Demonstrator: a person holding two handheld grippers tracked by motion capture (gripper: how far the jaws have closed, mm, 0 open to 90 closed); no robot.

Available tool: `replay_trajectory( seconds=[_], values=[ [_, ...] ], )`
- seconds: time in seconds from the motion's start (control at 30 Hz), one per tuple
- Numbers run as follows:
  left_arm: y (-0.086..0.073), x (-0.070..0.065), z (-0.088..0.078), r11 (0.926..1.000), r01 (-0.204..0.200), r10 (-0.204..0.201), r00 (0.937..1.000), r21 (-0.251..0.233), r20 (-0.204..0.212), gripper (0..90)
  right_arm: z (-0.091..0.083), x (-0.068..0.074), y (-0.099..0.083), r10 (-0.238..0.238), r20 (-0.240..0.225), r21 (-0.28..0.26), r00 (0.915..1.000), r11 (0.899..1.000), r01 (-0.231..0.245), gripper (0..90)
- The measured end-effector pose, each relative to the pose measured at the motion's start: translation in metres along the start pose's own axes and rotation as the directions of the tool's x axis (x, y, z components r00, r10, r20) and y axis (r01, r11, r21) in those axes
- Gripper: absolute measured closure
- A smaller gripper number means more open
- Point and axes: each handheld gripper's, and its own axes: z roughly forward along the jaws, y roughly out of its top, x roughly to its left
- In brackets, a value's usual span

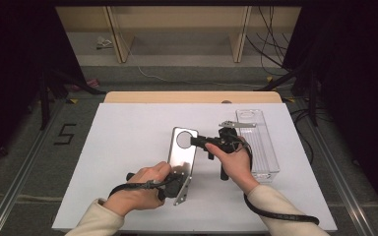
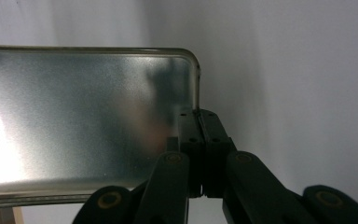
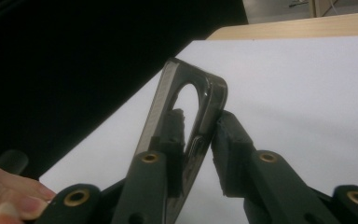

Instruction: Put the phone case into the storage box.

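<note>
A shiny metal plate [image 1: 182, 156] with a round hole near its far end is held tilted above the white table sheet [image 1: 123, 147]. My left gripper [image 1: 178, 181] is shut on the plate's near end; in the left gripper view its jaws [image 2: 199, 127] pinch the thin edge of the plate [image 2: 84, 116]. My right gripper [image 1: 195, 141] comes in from the right at the far end, beside the hole. In the right gripper view [image 3: 198, 128] the plate's holed end [image 3: 216, 95] stands between the pads, one pad showing through the hole, the other against the rim.
A clear plastic box [image 1: 262, 147] lies along the table's right side, with a small metal bracket [image 1: 237, 124] at its far end. The wooden table edge [image 1: 192, 97] is beyond the sheet. Cables and stand legs are on the floor behind.
</note>
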Motion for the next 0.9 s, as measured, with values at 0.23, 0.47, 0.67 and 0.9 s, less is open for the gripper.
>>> replay_trajectory(
  seconds=[0.23,0.47,0.67,0.9],
  values=[
    [-0.002,0.002,0.002,1.0,0.005,-0.005,0.9999,0.005,-0.013,87.4,-0.002,0.014,0.003,-0.012,-0.038,-0.032,0.9992,0.999,0.011,82.2],
    [-0.012,0.011,-0.01,0.9887,0.106,-0.11,0.9933,-0.107,-0.036,76.7,-0.007,0.018,0.008,-0.087,-0.006,-0.047,0.9962,0.995,0.086,82.3],
    [-0.03,0.024,-0.023,0.9203,0.27,-0.299,0.9521,-0.283,-0.063,60.7,-0.01,0.013,0.009,-0.1,0.008,-0.059,0.995,0.993,0.1,82.3],
    [-0.051,0.034,-0.029,0.7737,0.437,-0.512,0.858,-0.459,-0.046,38.9,-0.013,0.011,0.011,-0.124,0.016,-0.076,0.9922,0.989,0.125,82.2]
  ],
)
